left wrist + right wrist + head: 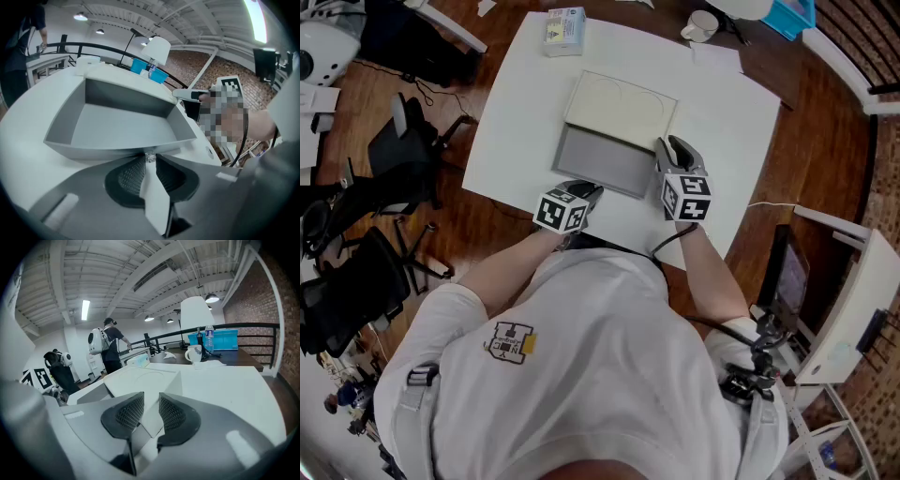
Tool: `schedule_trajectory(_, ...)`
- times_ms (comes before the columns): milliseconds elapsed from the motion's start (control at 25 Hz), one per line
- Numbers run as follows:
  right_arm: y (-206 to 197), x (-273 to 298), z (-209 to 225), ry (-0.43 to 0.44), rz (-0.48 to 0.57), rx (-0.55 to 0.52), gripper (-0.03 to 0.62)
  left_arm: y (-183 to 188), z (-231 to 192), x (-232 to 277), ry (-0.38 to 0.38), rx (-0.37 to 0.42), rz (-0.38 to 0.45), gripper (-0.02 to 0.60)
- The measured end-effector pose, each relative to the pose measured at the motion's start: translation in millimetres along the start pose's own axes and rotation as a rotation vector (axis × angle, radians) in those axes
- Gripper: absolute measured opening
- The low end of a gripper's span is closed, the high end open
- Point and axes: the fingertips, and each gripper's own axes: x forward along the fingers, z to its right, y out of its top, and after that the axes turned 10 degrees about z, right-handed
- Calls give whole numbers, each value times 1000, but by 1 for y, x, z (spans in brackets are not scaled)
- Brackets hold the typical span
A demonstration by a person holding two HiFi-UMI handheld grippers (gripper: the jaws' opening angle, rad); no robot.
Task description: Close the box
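You get no legible words or numbers here; the small carton far beyond your left gripper bears a label too tiny to read; the patch on your shirt's back is equally unreadable.

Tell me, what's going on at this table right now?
A person holds a gripper in each hand at an open box on the white table. Its lid lies flat behind the grey tray. The left gripper is at the tray's near edge, the right gripper by the lid's right corner; both pairs of jaws stand apart, gripping nothing. The box is not yet closed.
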Motion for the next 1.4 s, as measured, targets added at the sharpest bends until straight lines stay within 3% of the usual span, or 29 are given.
schedule_trajectory(240,2,-2,-1,10,-2,12,96,24,-2,3,8,21,31,69)
schedule_trajectory(600,-2,-1,0,15,-14,26,96,90,-24,51,19,60,75,69)
schedule_trajectory(920,-2,3,4,22,-5,51,98,94,-24,62,-22,71,82,69)
schedule_trajectory(1000,-3,-1,6,17,5,65,86,93,-17,56,-55,88,96,106)
schedule_trajectory(1200,-8,-40,5,-33,50,75,44,69,-12,5,-134,86,200,110)
schedule_trajectory(1400,-42,-84,-15,-32,31,28,20,57,-54,-51,-92,81,351,67)
